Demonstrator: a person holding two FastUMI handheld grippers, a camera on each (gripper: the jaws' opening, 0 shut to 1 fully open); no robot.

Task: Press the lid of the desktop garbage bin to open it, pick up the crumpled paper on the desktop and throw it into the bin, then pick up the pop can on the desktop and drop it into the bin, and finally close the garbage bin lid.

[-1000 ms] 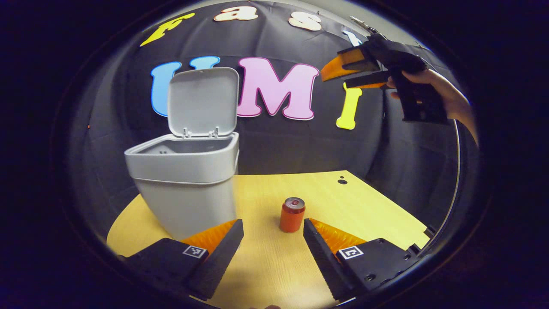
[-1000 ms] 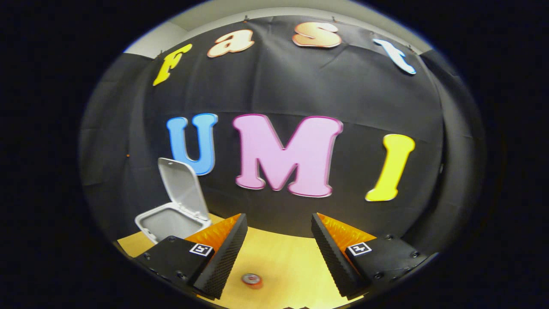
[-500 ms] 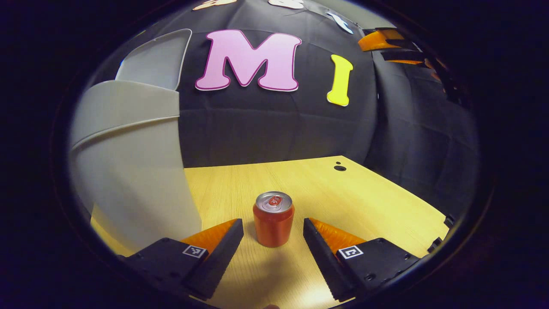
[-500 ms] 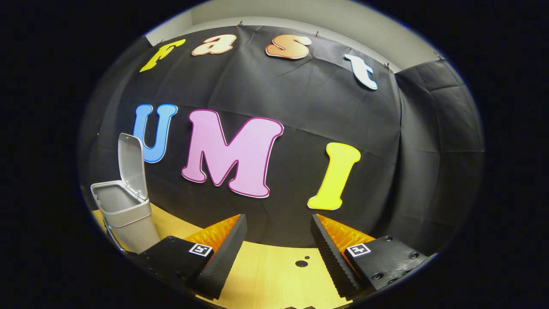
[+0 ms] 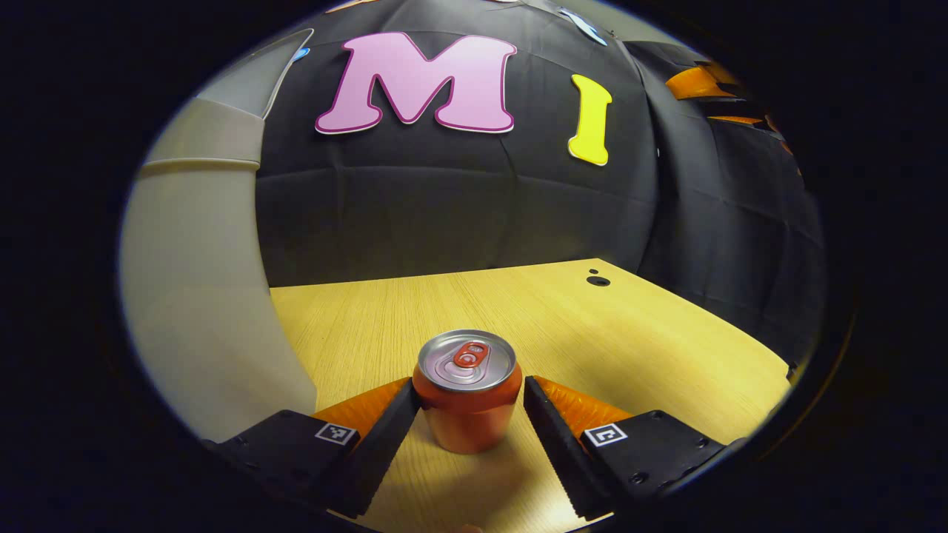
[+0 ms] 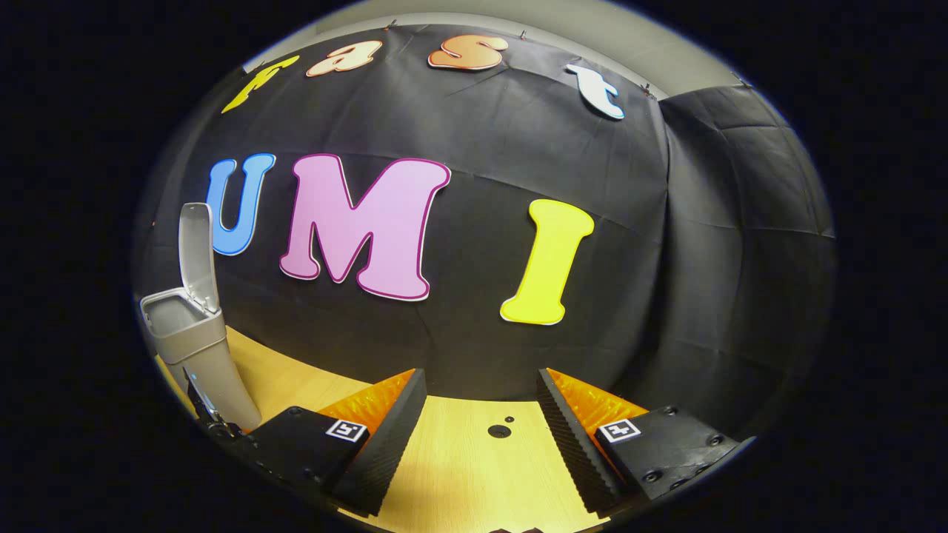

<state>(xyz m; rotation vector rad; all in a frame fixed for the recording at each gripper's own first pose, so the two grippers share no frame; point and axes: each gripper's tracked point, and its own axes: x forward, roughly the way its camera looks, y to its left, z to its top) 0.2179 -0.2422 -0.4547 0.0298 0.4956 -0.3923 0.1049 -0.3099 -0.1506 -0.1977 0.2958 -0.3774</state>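
Note:
A red pop can (image 5: 466, 403) stands upright on the wooden table (image 5: 629, 340), right between the fingers of my left gripper (image 5: 470, 392). That gripper is open, its pads on either side of the can's rim at most grazing it. The grey bin (image 5: 200, 296) rises close on the left with its lid (image 5: 255, 66) standing up. In the right gripper view the same bin (image 6: 196, 348) sits far left, its lid (image 6: 196, 244) upright. My right gripper (image 6: 481, 414) is open above the table with nothing between its fingers. It also appears high at the right as the other gripper (image 5: 696, 100).
A small round hole (image 5: 596, 280) marks the table's far right part, seen also as a hole (image 6: 498, 431) between my right fingers. The black cloth wall stands just behind the table. Bare tabletop stretches right of the can to the table's right edge.
My left gripper dropped and advanced, so the can now sits between its fingers instead of ahead of them. The right gripper swung right, away from the bin; the can left its view.

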